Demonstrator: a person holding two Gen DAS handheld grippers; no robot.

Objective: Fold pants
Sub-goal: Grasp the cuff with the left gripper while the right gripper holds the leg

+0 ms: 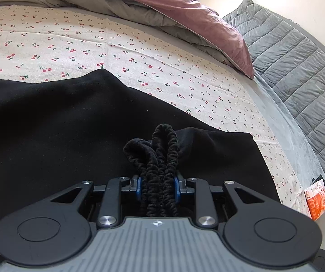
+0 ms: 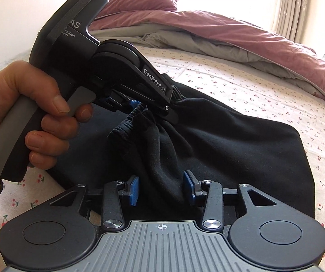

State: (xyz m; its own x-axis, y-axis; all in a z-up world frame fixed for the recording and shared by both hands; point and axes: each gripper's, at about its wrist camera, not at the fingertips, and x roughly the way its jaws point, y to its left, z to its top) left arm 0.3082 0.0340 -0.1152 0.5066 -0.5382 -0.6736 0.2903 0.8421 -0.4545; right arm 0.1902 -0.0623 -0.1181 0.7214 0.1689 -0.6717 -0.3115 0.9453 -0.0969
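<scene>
Black pants (image 1: 49,122) lie spread on the cherry-print sheet (image 1: 72,40). My left gripper (image 1: 158,187) is shut on the bunched elastic waistband (image 1: 162,149), which sticks up between its blue pads. In the right wrist view the left gripper (image 2: 139,106) is held by a hand (image 2: 26,117) and lifts the waistband off the bed; a fold of the pants (image 2: 241,140) hangs down from it. My right gripper (image 2: 161,189) is open, its blue pads (image 2: 134,190) either side of that hanging fold without pinching it.
A pink and grey duvet (image 1: 185,11) is heaped at the back of the bed. A grey quilted blanket (image 1: 298,63) lies along the right edge. An orange packet (image 1: 317,201) sits by the bed's corner. A curtain (image 2: 293,6) hangs behind.
</scene>
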